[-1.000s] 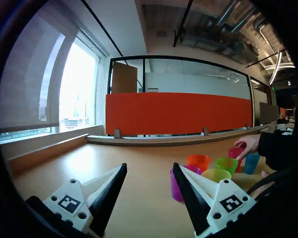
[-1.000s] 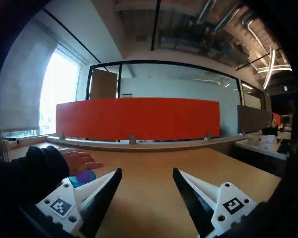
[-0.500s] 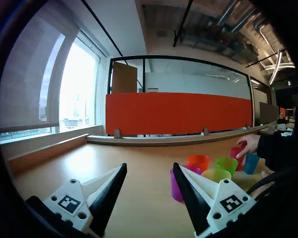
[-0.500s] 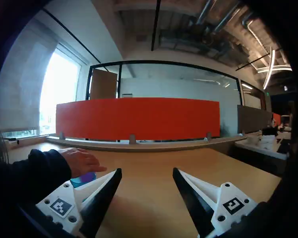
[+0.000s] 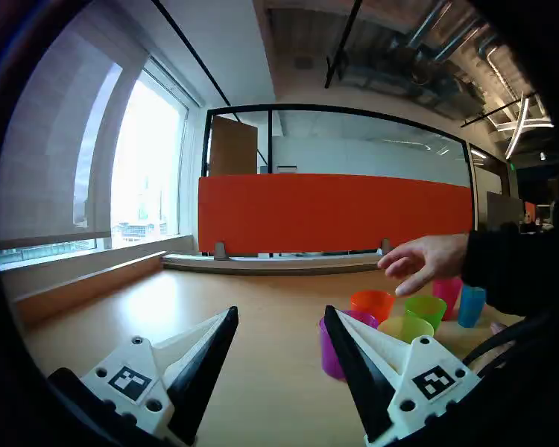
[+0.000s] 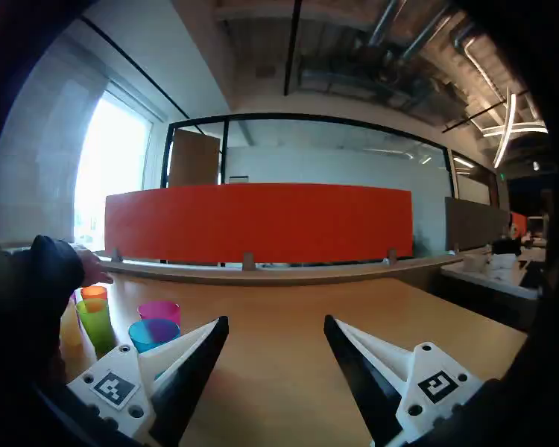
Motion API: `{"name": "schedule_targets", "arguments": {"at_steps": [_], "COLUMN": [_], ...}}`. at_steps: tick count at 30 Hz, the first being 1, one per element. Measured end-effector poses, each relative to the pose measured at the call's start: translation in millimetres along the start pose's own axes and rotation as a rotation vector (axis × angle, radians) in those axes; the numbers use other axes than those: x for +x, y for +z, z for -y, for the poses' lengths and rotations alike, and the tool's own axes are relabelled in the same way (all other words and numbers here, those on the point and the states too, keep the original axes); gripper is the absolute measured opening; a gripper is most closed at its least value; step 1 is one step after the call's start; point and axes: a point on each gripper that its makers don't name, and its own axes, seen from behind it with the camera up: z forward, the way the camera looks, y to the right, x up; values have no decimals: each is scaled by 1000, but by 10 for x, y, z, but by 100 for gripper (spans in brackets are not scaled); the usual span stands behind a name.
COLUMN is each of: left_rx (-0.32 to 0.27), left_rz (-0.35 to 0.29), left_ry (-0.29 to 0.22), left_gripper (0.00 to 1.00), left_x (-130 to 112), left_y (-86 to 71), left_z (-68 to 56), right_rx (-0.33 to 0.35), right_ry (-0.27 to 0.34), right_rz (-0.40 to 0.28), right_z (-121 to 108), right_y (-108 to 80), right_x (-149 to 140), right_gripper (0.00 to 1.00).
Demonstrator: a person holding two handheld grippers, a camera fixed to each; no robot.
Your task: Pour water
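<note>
Hovering: hand outstretched over cups | left hand-held gripper spread, empty | right hand-held gripper spread, empty

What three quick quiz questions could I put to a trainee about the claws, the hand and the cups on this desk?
1. True or false: the left claw is shut on the purple cup.
2. Multiple choice: the bare hand is A) raised off the desk, B) lying flat on the desk, C) wrapped round the purple cup.
3. Fill in: in the right gripper view, the cup closest to the right claw is ____.
Key: 1 false, it stands open with the purple cup outside its fingers; 2 A; 3 the blue cup.
</note>
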Motion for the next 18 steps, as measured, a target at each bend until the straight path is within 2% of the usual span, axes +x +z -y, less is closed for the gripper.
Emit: {"name": "schedule_targets", "arguments": {"at_steps": [18], "left_rx": [0], "left_rz": [0], "left_ry": [0], "left_gripper": [85], "left_x": [-4], "left_y": [-3], "left_z": [8], "right_rx": [0], "right_ry": [0], "right_rz": [0], "right_z": [3], "right_y": [-2], "right_x": [3], "right_gripper": [99]}}
